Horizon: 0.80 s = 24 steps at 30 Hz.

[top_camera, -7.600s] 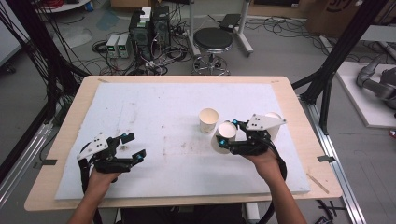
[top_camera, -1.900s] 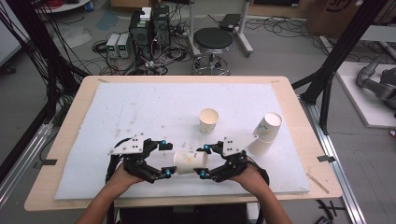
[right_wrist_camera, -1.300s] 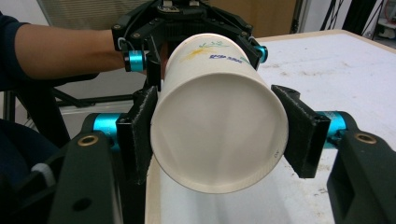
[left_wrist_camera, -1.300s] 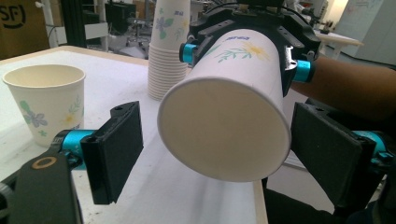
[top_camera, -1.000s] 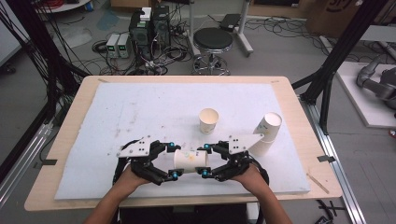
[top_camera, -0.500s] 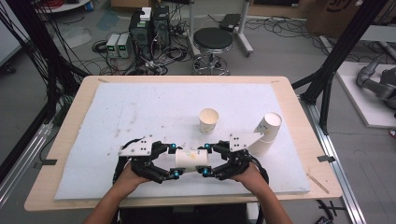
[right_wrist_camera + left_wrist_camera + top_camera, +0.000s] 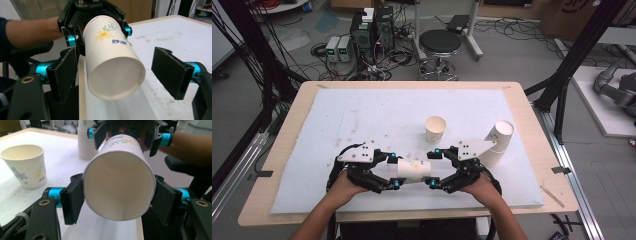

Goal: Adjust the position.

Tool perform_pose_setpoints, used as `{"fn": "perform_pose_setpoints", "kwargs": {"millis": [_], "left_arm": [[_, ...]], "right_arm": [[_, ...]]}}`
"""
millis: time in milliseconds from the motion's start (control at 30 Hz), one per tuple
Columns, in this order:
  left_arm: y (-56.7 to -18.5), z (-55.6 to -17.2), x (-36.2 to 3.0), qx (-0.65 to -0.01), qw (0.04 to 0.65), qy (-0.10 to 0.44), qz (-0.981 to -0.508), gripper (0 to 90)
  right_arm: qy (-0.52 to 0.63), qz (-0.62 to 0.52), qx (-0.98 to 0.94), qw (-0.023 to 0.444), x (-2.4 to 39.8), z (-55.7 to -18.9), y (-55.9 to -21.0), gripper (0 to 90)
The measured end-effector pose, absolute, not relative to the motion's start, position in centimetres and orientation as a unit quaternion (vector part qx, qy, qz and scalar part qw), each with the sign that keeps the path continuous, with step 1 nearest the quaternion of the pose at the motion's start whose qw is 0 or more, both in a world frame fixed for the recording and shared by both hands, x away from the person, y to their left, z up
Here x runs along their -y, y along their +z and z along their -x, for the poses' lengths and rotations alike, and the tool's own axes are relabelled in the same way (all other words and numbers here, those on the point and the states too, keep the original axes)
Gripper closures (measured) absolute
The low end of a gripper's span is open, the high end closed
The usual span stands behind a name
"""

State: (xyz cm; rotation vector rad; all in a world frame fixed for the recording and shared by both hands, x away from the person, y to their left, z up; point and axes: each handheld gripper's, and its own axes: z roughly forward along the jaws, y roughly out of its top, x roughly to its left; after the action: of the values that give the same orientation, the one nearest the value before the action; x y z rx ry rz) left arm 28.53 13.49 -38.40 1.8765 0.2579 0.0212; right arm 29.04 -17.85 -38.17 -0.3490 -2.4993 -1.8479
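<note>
Near the front edge of the table (image 7: pixel 287 210) my left gripper (image 7: pixel 393 171) has just closed on the rim end of a paper cup (image 7: pixel 412 170) held level and empty; my right gripper (image 7: pixel 433 167) has just opened around its base, pads clear. Behind stand an empty upright cup (image 7: pixel 435 129) and a cup stack (image 7: pixel 498 142).

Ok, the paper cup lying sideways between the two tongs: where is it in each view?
High view: the sideways paper cup lies low centre, between the left tongs and right tongs.
Left gripper view: centre, mouth facing the camera, both pads pressing its rim.
Right gripper view: centre, base end nearest, pads apart from it.
Shared landmark: its orange flower print, also in the left gripper view.
</note>
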Motion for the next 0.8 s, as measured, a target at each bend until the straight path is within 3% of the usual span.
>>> {"fn": "perform_pose_setpoints", "kwargs": {"millis": [467, 800], "left_arm": [[-36.0, -28.9, -13.3, -0.107, 0.451, 0.039, -0.885, 32.5], [-34.8, -29.2, -12.5, -0.099, 0.392, 0.045, -0.914, 32.5]], "right_arm": [[-0.504, 0.09, 0.858, -0.049, 15.9, -29.1, -36.9, 20.7], [-0.441, 0.056, 0.892, -0.077, 13.8, -29.2, -36.6, 20.8]]}}
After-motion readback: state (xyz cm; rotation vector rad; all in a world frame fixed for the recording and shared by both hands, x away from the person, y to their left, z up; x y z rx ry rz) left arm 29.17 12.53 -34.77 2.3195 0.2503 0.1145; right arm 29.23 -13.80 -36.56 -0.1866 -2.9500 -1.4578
